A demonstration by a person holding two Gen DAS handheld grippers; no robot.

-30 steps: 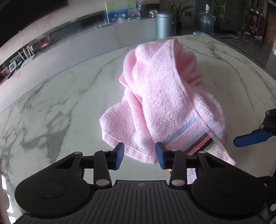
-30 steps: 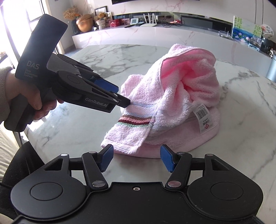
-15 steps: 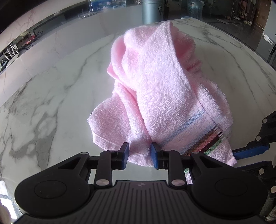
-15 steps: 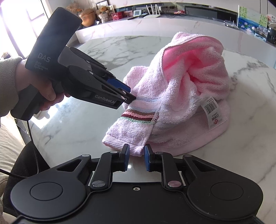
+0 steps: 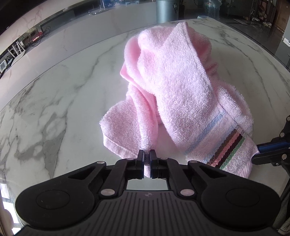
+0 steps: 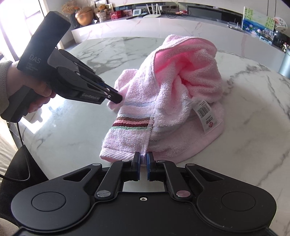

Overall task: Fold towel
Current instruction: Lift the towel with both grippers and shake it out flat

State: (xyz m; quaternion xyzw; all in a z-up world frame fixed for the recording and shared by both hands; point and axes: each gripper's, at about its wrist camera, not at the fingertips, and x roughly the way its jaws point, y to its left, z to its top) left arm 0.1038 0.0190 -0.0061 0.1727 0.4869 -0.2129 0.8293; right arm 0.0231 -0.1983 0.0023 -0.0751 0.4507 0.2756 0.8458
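A pink towel (image 5: 174,87) with a striped band lies in a crumpled heap on the white marble table (image 5: 54,101). My left gripper (image 5: 147,156) is shut on a near corner of its hem, with pink cloth pinched between the pads. In the right wrist view the towel (image 6: 174,87) shows a white barcode label (image 6: 205,116). My right gripper (image 6: 143,158) is shut on the near corner below the striped band. The left gripper (image 6: 117,99), held in a person's hand (image 6: 39,92), shows there at the towel's left corner.
The round table's edge curves behind the towel. Beyond it stand a marble counter (image 6: 145,23) with boxes, ornaments and a painted picture, and a grey metal bin (image 5: 165,10). A black cable (image 6: 20,138) hangs from the left gripper's handle.
Both grippers' jaws have shut from wide open onto towel corners. The left one crept in closer to the hem; the towel heap stays in place.
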